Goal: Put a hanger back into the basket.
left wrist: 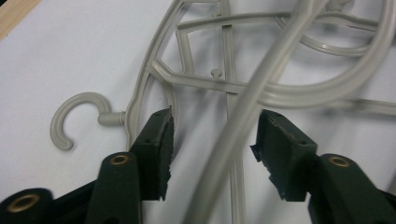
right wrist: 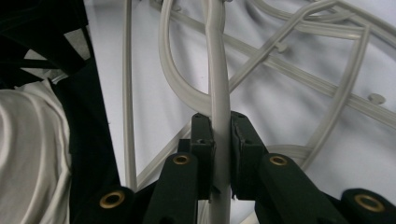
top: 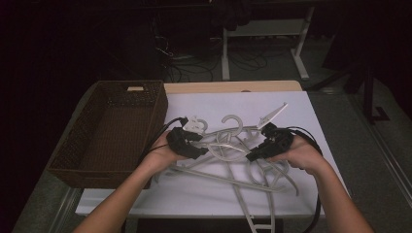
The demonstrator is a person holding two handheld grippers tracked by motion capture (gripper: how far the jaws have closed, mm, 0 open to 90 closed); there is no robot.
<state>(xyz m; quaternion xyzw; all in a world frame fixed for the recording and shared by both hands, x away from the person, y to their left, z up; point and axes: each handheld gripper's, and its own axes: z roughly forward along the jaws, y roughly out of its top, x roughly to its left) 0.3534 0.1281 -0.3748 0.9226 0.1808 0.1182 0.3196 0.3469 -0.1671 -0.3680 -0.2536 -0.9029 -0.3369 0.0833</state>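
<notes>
We see a tangle of grey plastic hangers (top: pixel 233 155); which bars belong to which is hard to tell. Our right gripper (right wrist: pixel 219 140) clamps one hanger's bar (right wrist: pixel 218 84), running straight ahead from its jaws. Our left gripper (left wrist: pixel 212 135) stands half-wide, a bar (left wrist: pixel 243 116) slanting between untouched.

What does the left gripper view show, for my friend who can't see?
The left gripper is open around a grey hanger bar that runs up between its black pads without touching them. More grey hangers lie tangled on the white table, one hook curling at left.
</notes>
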